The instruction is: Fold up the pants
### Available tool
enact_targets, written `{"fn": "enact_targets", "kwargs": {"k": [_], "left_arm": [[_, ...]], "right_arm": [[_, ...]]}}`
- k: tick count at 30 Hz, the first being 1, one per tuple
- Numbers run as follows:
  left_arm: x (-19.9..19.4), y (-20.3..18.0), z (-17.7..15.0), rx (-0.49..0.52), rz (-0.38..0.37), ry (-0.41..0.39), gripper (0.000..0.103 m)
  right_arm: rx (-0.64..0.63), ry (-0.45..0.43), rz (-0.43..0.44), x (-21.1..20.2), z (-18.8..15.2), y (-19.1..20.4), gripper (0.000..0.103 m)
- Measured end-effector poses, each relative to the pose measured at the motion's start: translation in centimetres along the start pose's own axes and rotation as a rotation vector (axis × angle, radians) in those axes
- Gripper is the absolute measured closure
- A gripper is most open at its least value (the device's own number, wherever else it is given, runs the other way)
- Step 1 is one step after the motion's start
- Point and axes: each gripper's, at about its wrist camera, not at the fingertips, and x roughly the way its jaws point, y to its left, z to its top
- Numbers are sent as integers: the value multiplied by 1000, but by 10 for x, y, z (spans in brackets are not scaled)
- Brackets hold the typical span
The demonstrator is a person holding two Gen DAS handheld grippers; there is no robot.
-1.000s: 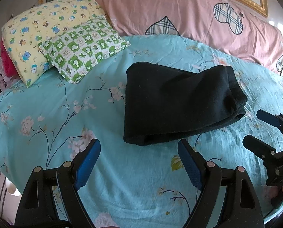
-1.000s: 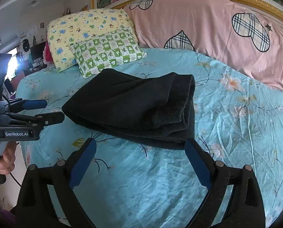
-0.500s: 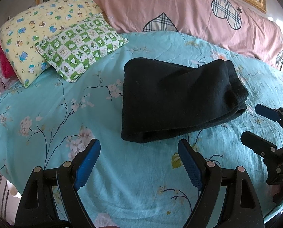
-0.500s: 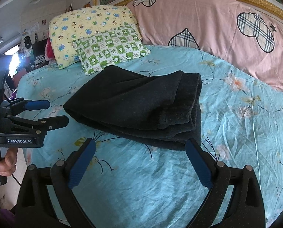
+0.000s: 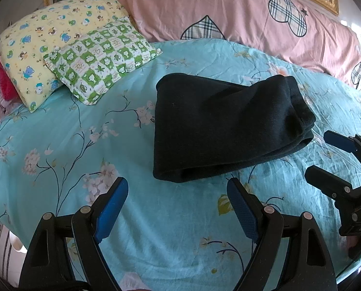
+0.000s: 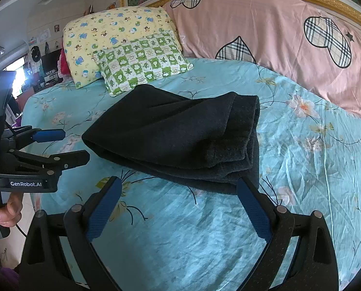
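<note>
The black pants lie folded into a thick rectangle on the turquoise floral bedsheet; they also show in the right wrist view. My left gripper is open and empty, just in front of the fold's near left corner. My right gripper is open and empty, just in front of the bundle's near right end, its right fingertip close to the cloth. Each gripper shows in the other's view, the right one and the left one, both open.
A yellow cartoon pillow and a green checked pillow lie at the bed's back left. A long pink pillow with plaid hearts runs along the headboard. The bed's edge drops off at the left.
Both grippers have drifted slightly closer to the folded pants. The pants have not moved and both grippers stay open.
</note>
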Motion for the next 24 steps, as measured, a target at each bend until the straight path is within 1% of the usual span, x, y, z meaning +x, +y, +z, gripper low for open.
{"fn": "enact_targets", "kwargs": {"k": [24], "left_arm": [[-5,-1,3,0,-10,-5,19]], "right_arm": [[-12,-13,-1,-5,7,3,7]]}}
